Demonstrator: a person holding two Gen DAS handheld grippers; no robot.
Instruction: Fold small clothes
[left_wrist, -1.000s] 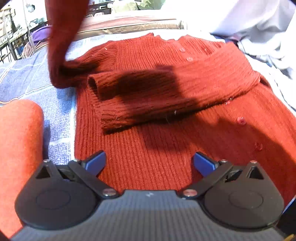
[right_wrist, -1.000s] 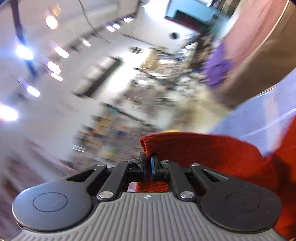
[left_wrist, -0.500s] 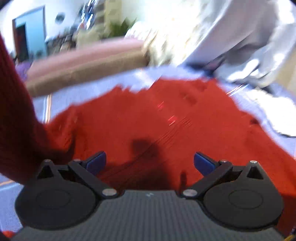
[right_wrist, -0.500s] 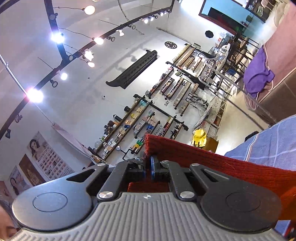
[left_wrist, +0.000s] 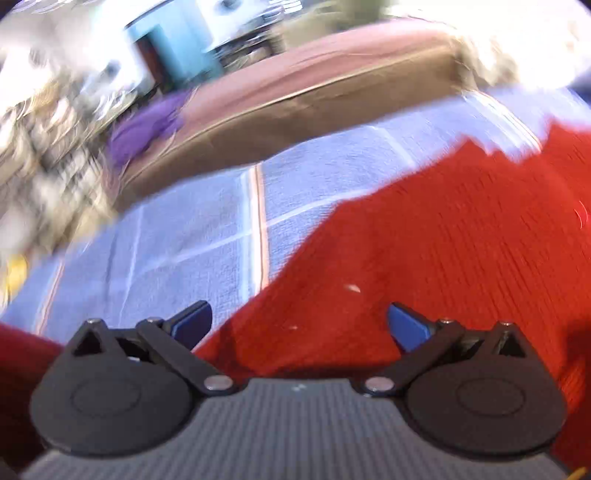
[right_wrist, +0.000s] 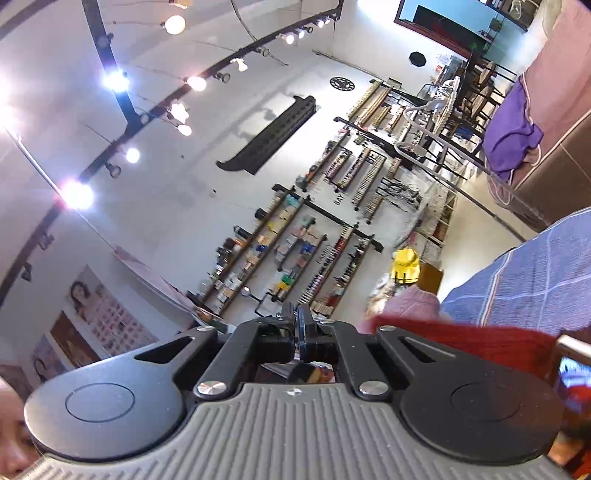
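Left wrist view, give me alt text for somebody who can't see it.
The left gripper, jaws wide open and empty, hangs over the edge of a red knit sweater spread on a blue checked cloth. Behind the cloth, blurred, are a brown and pink surface and something purple.

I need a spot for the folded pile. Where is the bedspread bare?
Bare blue bedspread lies left of the red cardigan, up to the brown bed edge. The right side is crowded: the cardigan covers it.
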